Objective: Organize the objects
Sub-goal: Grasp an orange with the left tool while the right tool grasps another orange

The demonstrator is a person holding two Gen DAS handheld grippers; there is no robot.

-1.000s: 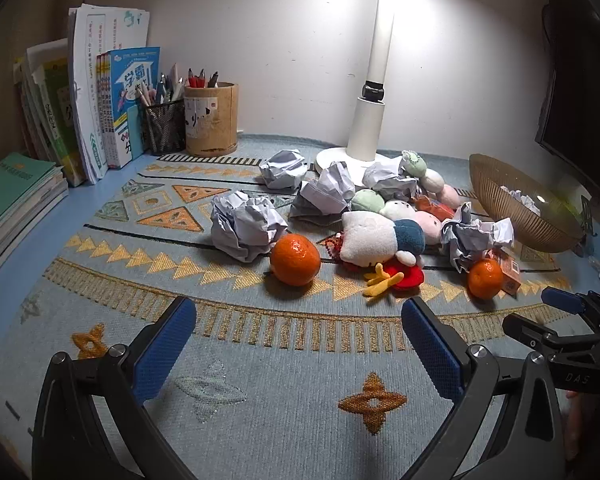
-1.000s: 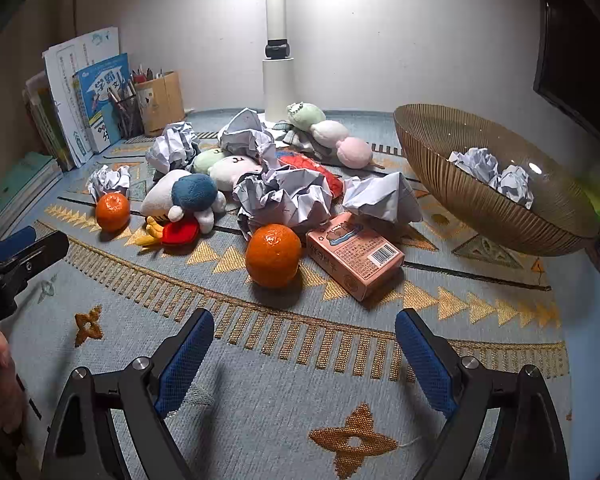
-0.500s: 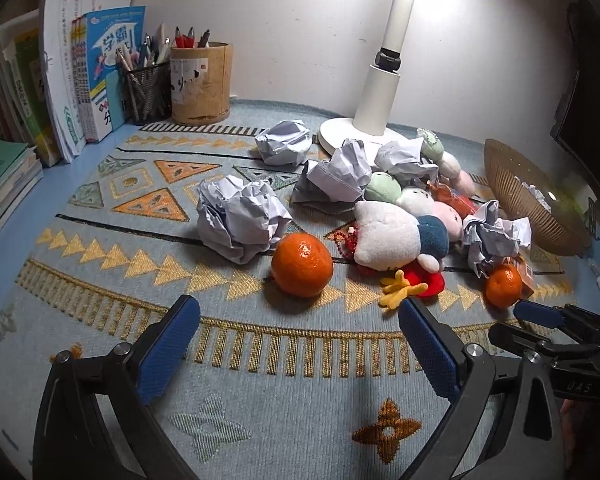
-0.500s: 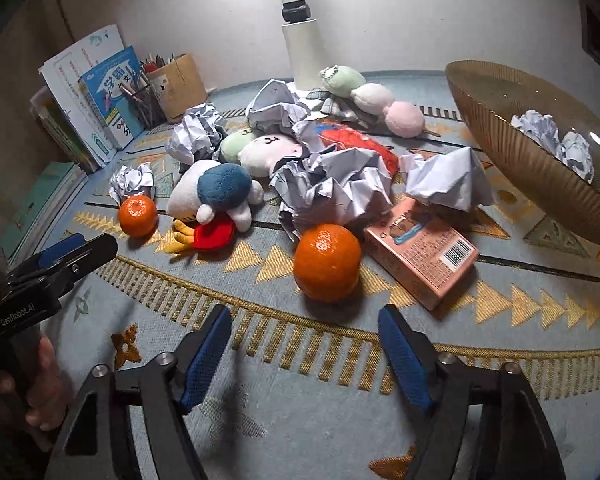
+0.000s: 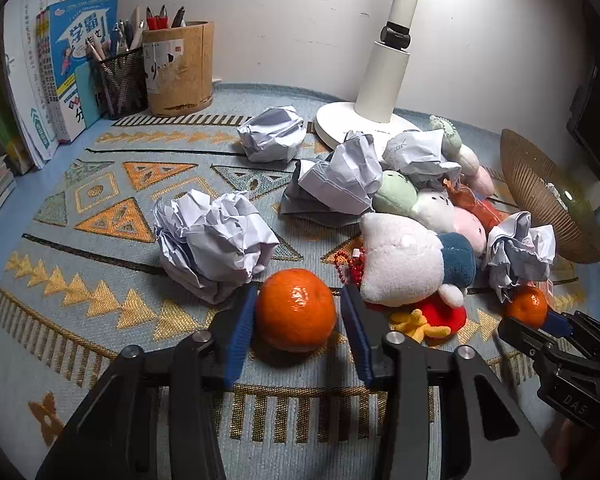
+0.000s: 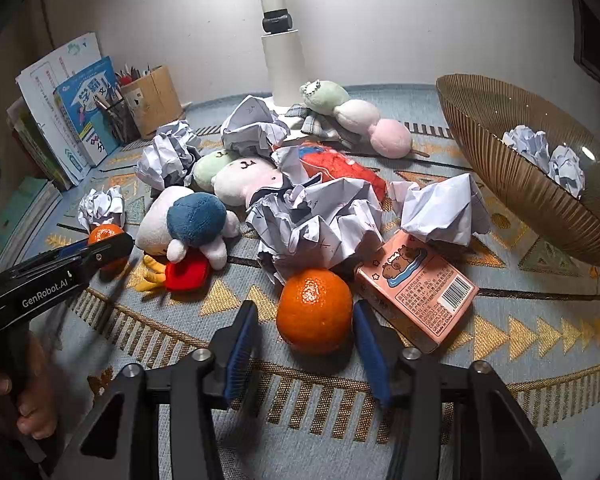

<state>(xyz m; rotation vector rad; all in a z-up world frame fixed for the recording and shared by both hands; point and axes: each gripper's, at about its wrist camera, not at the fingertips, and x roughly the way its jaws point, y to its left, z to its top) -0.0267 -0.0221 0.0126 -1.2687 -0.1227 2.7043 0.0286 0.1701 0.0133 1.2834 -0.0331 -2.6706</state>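
- Left tool (image 5: pixel 298 312): jaws partly open, astride 1 orange (image 5: pixel 295 309); left pad touching or nearly so, right pad just clear of the peel.
- Right tool (image 6: pixel 306 330): jaws partly open, astride a 2nd orange (image 6: pixel 314 309), slim gaps either side; nothing gripped.
- Both oranges rest on the patterned mat (image 5: pixel 100 320) at the near edge of the clutter.
- Pink box (image 6: pixel 416 286): just right of the 2nd orange.
- Paper balls (image 5: pixel 214 240), plush toys (image 5: pixel 412 264): heaped behind.
- Basket (image 6: pixel 512 184): far right, 2 paper balls inside.

orange tangerine (image 5: pixel 296 310), pink box (image 6: pixel 418 290), blue-gold triangle-patterned rug (image 5: pixel 112 216)
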